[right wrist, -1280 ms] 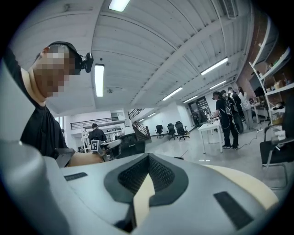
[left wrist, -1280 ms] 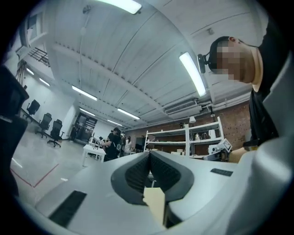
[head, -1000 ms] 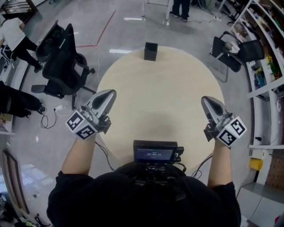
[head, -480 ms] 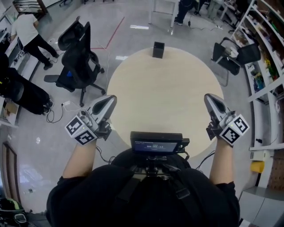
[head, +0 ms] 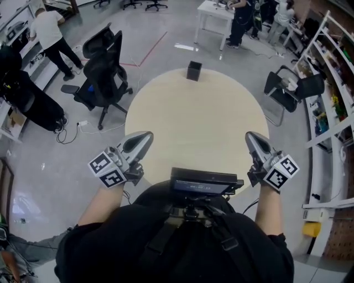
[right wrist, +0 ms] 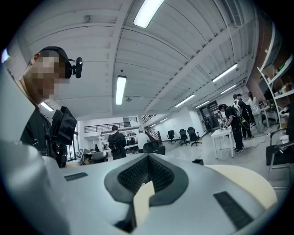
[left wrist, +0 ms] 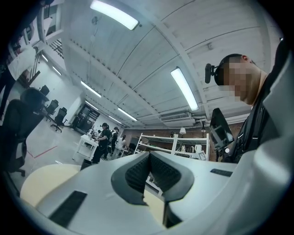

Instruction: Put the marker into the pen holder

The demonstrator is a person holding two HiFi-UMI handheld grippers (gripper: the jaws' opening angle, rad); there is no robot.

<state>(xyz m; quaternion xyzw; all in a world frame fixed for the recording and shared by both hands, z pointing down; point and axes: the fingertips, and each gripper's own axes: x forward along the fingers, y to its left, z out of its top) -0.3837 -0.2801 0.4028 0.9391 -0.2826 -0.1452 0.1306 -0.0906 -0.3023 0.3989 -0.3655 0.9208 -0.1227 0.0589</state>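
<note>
A black pen holder (head: 193, 71) stands at the far edge of the round beige table (head: 193, 121); it also shows small in the left gripper view (left wrist: 86, 164) and the right gripper view (right wrist: 197, 161). No marker shows in any view. My left gripper (head: 145, 138) hovers at the table's near left edge, shut with nothing between its jaws (left wrist: 148, 158). My right gripper (head: 250, 138) hovers at the near right edge, also shut and holding nothing (right wrist: 147, 160). Both point toward the far side.
A black office chair (head: 102, 77) stands left of the table, another chair (head: 293, 85) at the right. Shelving (head: 337, 66) runs along the right wall. People stand at the left (head: 47, 27) and by a white desk (head: 218, 14) behind. A screen (head: 206, 185) hangs at my chest.
The head view has shifted, so the table sits lower in frame. Both grippers have drawn in toward the table's near edge and closer together. Both stay shut.
</note>
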